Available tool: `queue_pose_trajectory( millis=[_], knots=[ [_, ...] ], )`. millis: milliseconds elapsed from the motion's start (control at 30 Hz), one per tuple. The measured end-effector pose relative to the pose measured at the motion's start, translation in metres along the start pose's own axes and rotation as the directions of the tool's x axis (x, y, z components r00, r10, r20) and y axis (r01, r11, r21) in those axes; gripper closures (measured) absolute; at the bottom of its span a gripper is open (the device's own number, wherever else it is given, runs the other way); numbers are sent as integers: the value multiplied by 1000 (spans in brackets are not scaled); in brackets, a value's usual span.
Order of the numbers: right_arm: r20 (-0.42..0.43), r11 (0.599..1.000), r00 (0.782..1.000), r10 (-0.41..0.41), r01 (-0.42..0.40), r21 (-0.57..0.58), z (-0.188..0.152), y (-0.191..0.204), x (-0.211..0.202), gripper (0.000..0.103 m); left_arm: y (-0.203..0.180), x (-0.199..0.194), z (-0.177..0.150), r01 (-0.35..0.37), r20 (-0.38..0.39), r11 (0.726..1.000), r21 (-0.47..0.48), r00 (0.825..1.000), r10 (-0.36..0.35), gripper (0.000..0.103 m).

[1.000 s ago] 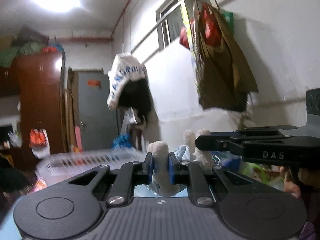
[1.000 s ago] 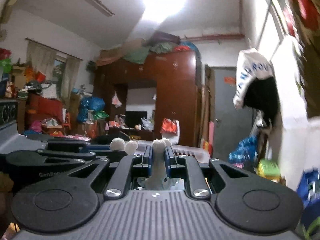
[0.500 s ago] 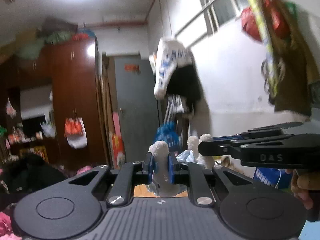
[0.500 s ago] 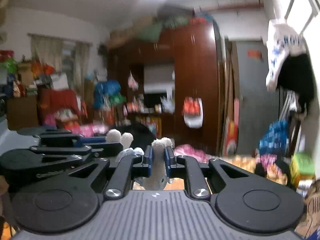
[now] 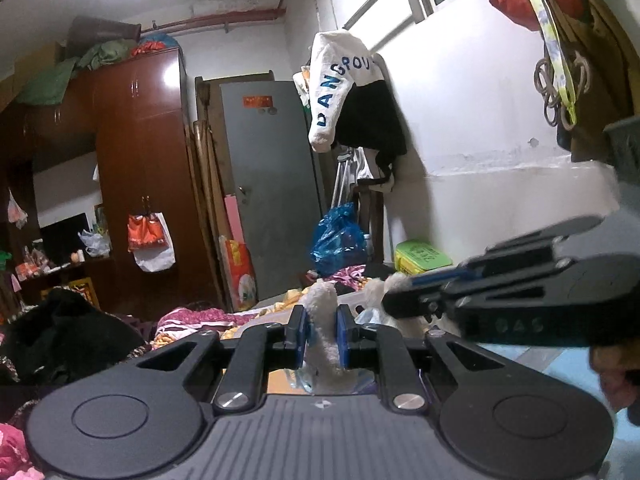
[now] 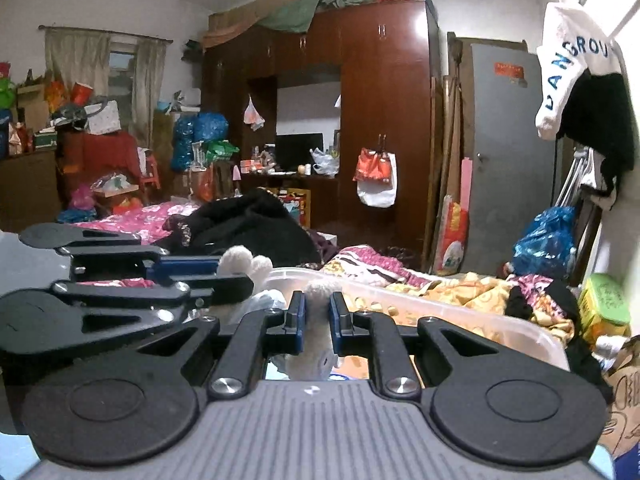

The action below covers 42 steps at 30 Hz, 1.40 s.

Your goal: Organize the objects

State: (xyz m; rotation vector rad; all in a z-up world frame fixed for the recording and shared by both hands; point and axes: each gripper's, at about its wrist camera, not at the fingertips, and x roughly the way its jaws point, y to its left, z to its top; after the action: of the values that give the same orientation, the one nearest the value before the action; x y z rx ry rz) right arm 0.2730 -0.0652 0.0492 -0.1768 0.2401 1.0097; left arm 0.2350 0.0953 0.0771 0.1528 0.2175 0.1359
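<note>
My left gripper [image 5: 322,330] is shut on a white fluffy plush toy [image 5: 326,344], pinching one of its limbs between the blue pads. My right gripper [image 6: 316,320] is shut on another limb of the same plush toy [image 6: 314,354]. Each gripper shows in the other's view: the right one [image 5: 400,308] at the right, the left one [image 6: 236,272] at the left, both clamped on white fluffy ends. The toy hangs between them in the air. A clear plastic bin [image 6: 420,312] lies just beyond and below.
A bed with patterned bedding [image 6: 400,272] and a black garment heap [image 6: 248,228] lies ahead. A brown wardrobe [image 6: 380,120], a grey door [image 5: 272,184], a blue bag [image 5: 340,236] and a green box [image 5: 420,256] stand behind. A white wall is on the right.
Both grippers have swung left and tilted down with the plush toy still held. The view now faces the wardrobe and bed, and the plastic bin has come into view below.
</note>
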Motion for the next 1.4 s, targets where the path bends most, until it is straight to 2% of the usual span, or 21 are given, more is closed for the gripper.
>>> queue_pose_trajectory(
  millis=[67,100,133,167,200,233,300,400,467,533,633,700,800,933,1033,1100,1233,1400],
  knots=[
    [-41,1000,999,14,-13,12,1,-2,4,68,-3,-3,-5,-37,26,999,9,999,37,78],
    [-45,1000,999,2,-1,9,1,-2,4,51,-4,-6,-6,-71,39,997,18,997,70,62],
    [-31,1000,999,-30,31,3,-1,-2,-4,39,-6,-10,-6,-93,51,995,19,994,92,46],
    [-18,999,999,-49,49,10,-1,-4,-10,31,-7,-18,-7,-113,69,994,10,991,112,39],
    [7,998,999,-52,52,30,-4,-8,-25,12,-7,-27,-7,-108,85,994,-6,991,108,26],
    [33,998,998,-46,44,51,-8,-12,-39,0,-7,-40,-8,-90,103,996,-28,990,92,24],
    [68,995,997,-23,16,94,-20,-20,-73,0,-9,-63,-11,-65,116,997,-51,991,71,23],
    [66,992,998,-24,16,122,-51,-29,-112,0,-17,-95,-26,-31,103,997,-70,994,38,22],
    [21,990,998,-56,53,132,-84,-35,-132,0,-22,-114,-44,2,80,995,-96,997,5,21],
    [-21,975,996,-82,84,206,-111,-46,-141,0,-27,-127,-64,39,55,993,-113,998,-33,21],
    [-78,931,992,-104,124,343,-135,-64,-150,0,-38,-138,-88,10,26,996,-88,1000,-8,21],
    [-87,912,988,-128,152,382,-139,-70,-152,0,-43,-138,-97,1,12,998,-70,1000,0,21],
    [-70,924,992,-102,121,363,-138,-72,-148,0,-38,-136,-103,13,1,995,-100,1000,-13,21],
    [-72,922,991,-111,130,365,-152,-69,-148,0,-32,-137,-114,18,-22,992,-128,1000,-20,21],
    [14,923,989,-144,129,361,-163,-55,-176,0,-32,-149,-124,37,-13,990,-134,999,-40,21],
    [59,938,993,-105,79,339,-167,-45,-189,0,-35,-158,-125,73,6,989,-129,997,-73,21],
    [92,964,993,-71,45,264,-169,-22,-203,0,-51,-173,-124,122,31,989,-83,992,-120,21],
    [89,975,994,-57,36,221,-167,-7,-202,0,-65,-174,-123,117,19,992,-52,993,-116,21]
  ],
)
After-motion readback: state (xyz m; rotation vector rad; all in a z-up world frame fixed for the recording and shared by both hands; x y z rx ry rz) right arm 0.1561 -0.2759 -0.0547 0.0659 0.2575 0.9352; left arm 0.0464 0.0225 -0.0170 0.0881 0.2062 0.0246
